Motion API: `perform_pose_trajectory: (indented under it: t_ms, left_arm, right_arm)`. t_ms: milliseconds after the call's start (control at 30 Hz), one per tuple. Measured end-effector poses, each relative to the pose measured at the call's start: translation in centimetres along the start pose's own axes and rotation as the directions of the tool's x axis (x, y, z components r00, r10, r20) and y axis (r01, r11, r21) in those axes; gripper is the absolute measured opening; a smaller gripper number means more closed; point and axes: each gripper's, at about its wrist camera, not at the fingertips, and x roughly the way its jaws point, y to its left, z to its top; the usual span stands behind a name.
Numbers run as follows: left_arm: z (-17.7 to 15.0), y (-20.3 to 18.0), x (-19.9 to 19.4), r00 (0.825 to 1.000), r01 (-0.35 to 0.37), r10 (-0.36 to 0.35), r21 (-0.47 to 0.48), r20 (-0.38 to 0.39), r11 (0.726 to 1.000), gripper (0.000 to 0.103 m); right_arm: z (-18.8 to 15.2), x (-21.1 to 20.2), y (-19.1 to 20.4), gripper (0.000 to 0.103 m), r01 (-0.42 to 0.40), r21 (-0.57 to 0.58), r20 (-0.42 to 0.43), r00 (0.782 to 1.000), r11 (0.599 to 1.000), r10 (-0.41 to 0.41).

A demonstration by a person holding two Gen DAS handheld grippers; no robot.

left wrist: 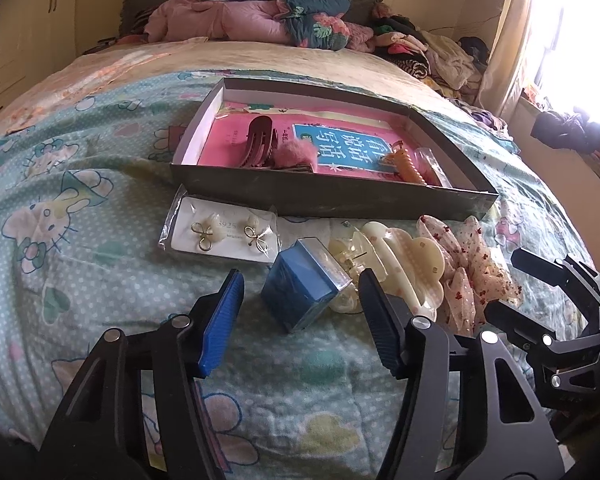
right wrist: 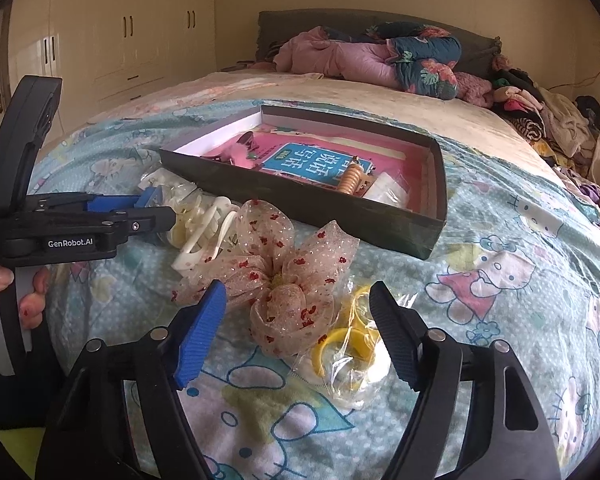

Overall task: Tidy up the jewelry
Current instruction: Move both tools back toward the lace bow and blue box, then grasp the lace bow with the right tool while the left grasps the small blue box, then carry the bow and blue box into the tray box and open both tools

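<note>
**A:** Where does everything sit?

**B:** On the bed (left wrist: 80, 184), in a row just in front of the open box (left wrist: 332, 200). The left tongs (left wrist: 300, 308) are spread, holding nothing, with the little blue box (left wrist: 300, 292) between the tips. The right tongs (right wrist: 296, 328) are spread too, holding nothing, over the gauzy bow (right wrist: 276, 276) and the bagged yellow rings (right wrist: 340, 352).

**A:** How will the blue box handle?

**B:** I'd judge it light and stiff, with a glossy clear lid that could slip. Pinch it across the two flat sides, low down, not on the lid.

**A:** And the bow?

**B:** Soft and springy, nearly weightless. It will crush, so take it at the gathered knot in the middle instead of a loop.

**A:** The rest?

**B:** The cream hair claw (left wrist: 400, 264) touches the blue box; hard plastic, smooth, probably brittle at the teeth, so grip the spine. The earring card (left wrist: 224, 228) lies flat in slick film, hard to get under; catch an edge. The ring bag is crinkly and slippery; pinch loose film.
</note>
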Motion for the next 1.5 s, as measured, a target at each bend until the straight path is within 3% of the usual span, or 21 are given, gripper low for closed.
perform_pose_trajectory:
  t_ms: [133, 300, 400, 600, 833, 1500]
  left_arm:
    - [0.2, 0.2, 0.3, 1.0, 0.015, -0.015, -0.002, 0.001, 1.0, 0.051]
    - [0.6, 0.2, 0.6, 0.999, 0.044, -0.044, -0.001, 0.007, 0.999, 0.046]
    - [0.8, 0.1, 0.8, 0.998, 0.063, -0.063, 0.004, 0.011, 0.998, 0.042]
    - [1.0, 0.1, 0.8, 0.996, 0.084, -0.084, 0.012, 0.014, 0.996, 0.033]
    - [0.6, 0.1, -0.2, 0.997, 0.071, -0.071, 0.025, 0.019, 0.997, 0.032]
    - [2.1, 2.3, -3.7, 0.99, 0.056, -0.052, -0.025, 0.131, 0.998, 0.03]
  right_arm:
    - [-0.1, 1.0, 0.3, 0.05, 0.003, -0.026, -0.028, 1.0, 1.0, -0.003]
    - [-0.6, 1.4, 1.0, 0.017, -0.013, -0.061, -0.04, 0.999, 0.998, 0.011]
    - [-0.8, 1.2, 1.2, 0.011, -0.018, -0.068, -0.03, 0.999, 0.998, 0.016]
    - [-0.5, 0.3, 1.1, 0.009, -0.021, -0.063, -0.005, 1.0, 0.998, 0.02]
    - [0.3, -0.7, 0.9, 0.008, -0.003, -0.052, 0.026, 1.0, 0.999, 0.004]
    - [3.4, -1.3, 2.9, 0.008, -0.033, -0.064, 0.069, 0.997, 0.997, 0.037]
